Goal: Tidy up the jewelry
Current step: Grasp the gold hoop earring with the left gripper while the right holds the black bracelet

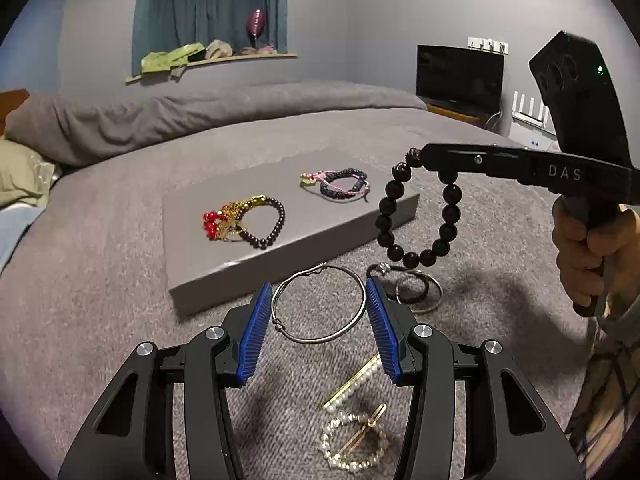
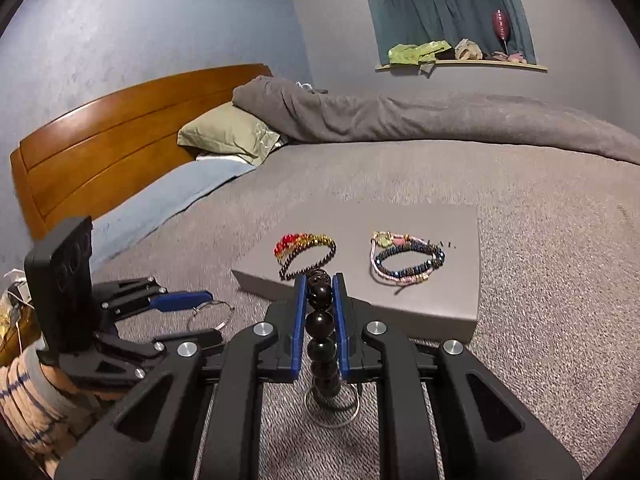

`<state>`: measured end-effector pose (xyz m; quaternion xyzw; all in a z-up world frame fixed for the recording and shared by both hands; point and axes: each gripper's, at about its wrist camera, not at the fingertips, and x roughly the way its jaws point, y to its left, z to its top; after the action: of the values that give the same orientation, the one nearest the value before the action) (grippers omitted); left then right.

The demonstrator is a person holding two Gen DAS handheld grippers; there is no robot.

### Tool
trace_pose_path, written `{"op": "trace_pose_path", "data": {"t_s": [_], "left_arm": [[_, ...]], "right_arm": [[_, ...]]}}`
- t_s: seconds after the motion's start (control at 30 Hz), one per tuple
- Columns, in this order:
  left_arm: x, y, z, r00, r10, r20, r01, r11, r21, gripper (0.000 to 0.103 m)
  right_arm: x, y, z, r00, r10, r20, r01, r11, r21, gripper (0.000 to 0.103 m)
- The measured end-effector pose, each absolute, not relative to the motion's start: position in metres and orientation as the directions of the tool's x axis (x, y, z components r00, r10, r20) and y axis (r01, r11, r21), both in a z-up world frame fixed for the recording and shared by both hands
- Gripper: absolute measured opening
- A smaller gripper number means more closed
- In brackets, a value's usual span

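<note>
Between the blue pads of the right claw, a black bead bracelet is pinched by its upper beads and hangs clear of the bed, its loop dangling just past the 3 o'clock edge of the grey box. Seen from the right wrist, the beads run in a line down the narrow gap between the pads, so that claw is closed on the bracelet.

On the box lid lie two groups: a dark bead bracelet with red and gold beads toward 9 o'clock, and a blue and pink braided bracelet toward 2 o'clock, well apart from each other.

Nearer the camera, the left claw stands wide, its pads on either side of a thin silver bangle that lies flat on the bedspread; I cannot tell whether the pads touch the wire. At 3 o'clock of the bangle, under the hanging beads, rest dark rings, overlapping. At 6 o'clock of the bangle lie a pearl hair clip and, beyond it toward the camera, a pearl hoop clip.

Farther out, a rolled grey duvet crosses the far side of the bed, an olive pillow sits by the wooden headboard, and a dark screen stands at 1 o'clock.
</note>
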<state>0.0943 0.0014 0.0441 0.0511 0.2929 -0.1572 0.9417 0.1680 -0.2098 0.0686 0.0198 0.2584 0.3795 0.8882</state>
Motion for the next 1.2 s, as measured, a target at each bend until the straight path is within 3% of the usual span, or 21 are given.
{"op": "trace_pose_path", "data": {"t_s": [0.83, 1.2], "left_arm": [[0.167, 0.005, 0.067, 0.826, -0.2, -0.527, 0.256, 0.966, 0.035, 0.05], [0.203, 0.02, 0.069, 0.827, -0.196, -0.527, 0.222, 0.975, -0.016, 0.05]], "right_arm": [[0.217, -0.195, 0.092, 0.621, 0.682, -0.386, -0.639, 0.726, 0.254, 0.013], [0.257, -0.189, 0.098, 0.623, 0.686, -0.376, -0.624, 0.726, 0.289, 0.013]]}}
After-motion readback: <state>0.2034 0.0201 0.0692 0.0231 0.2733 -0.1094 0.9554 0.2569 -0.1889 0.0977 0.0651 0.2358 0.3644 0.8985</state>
